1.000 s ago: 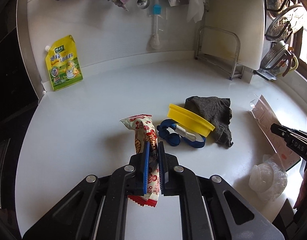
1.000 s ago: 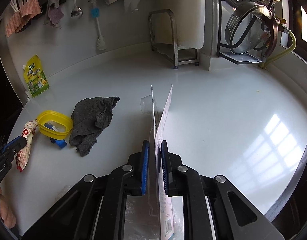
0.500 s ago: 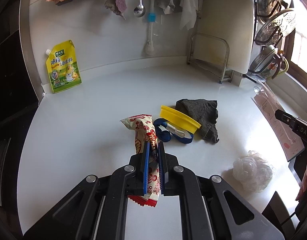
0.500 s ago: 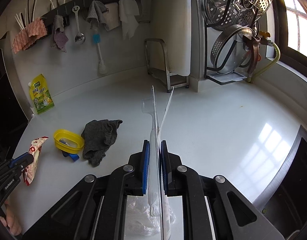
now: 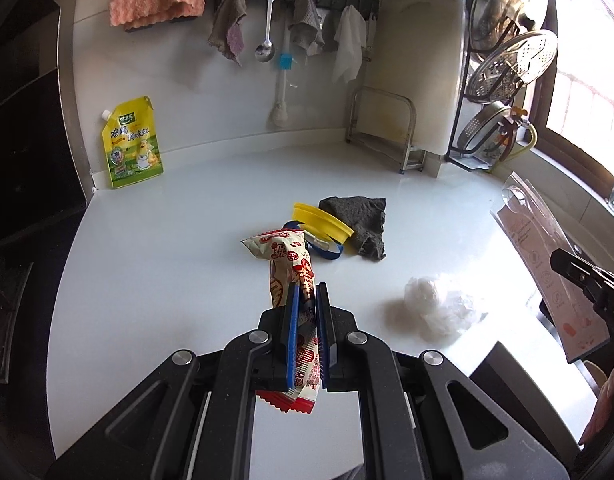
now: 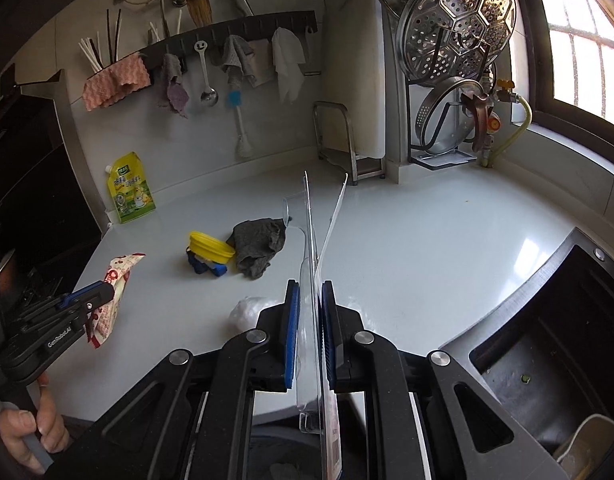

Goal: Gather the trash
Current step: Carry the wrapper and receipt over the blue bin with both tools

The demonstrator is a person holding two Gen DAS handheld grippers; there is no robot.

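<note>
Right wrist view shows the white bench [image 6: 427,240] well below us, with our right gripper [image 6: 308,308] pinched on a clear blister pack [image 6: 313,240], edge-on, its long axis running forward and up. Our left gripper [image 5: 305,304] has its jaws closed on a red-printed snack wrapper [image 5: 285,252], long axis also forward, its top end pointing away and to the left. We judge both should stay firmly clamped and level while carried to the bin. A crumpled plastic wad [image 5: 435,304] waits near the bench's front edge.
</note>
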